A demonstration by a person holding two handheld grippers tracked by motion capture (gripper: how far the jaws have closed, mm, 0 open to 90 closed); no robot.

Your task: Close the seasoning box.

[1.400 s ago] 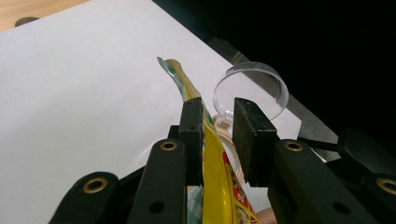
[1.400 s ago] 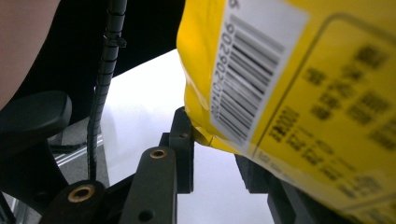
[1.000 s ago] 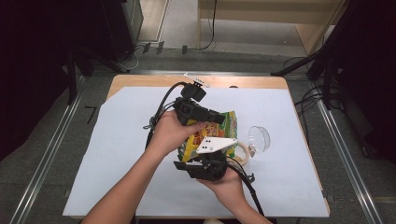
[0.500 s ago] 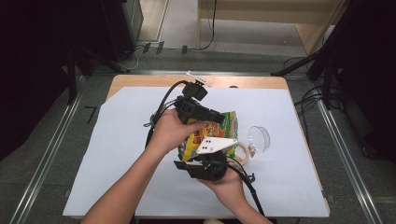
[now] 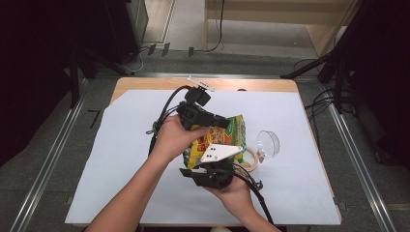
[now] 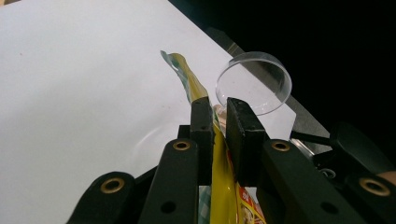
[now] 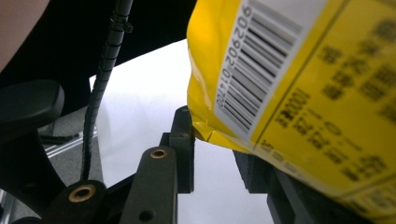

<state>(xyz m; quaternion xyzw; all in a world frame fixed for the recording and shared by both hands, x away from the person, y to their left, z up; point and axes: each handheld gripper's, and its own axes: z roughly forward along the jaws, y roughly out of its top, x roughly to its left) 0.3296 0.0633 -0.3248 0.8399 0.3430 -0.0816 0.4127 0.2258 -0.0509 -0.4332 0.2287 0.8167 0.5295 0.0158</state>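
Observation:
A yellow and green snack bag (image 5: 236, 129) is held above the white sheet between both grippers. My left gripper (image 5: 223, 123) reaches in from the left, and its jaws are shut on the bag's upper edge (image 6: 218, 177). My right gripper (image 5: 216, 163), with a pale three-cornered plate on top, sits below the bag near the front. In the right gripper view its jaws (image 7: 217, 140) stand apart with white sheet showing between them. The bag's barcode corner (image 7: 243, 84) rests against the left jaw and hides the right jaw's tip.
A clear round dish (image 5: 267, 143) lies to the right of the bag, and shows just past the left jaws (image 6: 254, 81). A tape roll (image 5: 251, 158) sits beside the bag. White paper (image 5: 116, 159) covers the wooden table (image 5: 145, 84). Black cables trail from both grippers.

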